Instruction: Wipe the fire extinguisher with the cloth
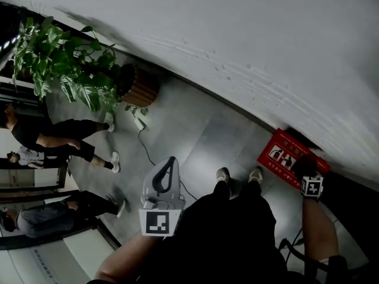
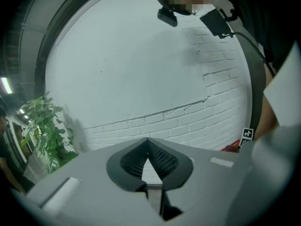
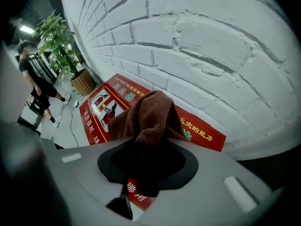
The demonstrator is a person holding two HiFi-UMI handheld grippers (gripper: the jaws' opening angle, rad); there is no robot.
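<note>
Figures: three, left edge.
Potted plant: one, by the wall.
Cable: one, on floor.
Left gripper: one; jaw tips meeting, nothing between.
Red box: one, at wall foot, extinguisher pictures on top.
Right gripper: one; jaws clamped on cloth.
Cloth: one, brown, bunched in right jaws, over red box.

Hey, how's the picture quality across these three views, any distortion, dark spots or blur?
Head view: dim overall, and the white wall bends from fisheye distortion. Left gripper view: black vignette round the edges. Right gripper view: the brown cloth is sharp, and the bricks bulge.
</note>
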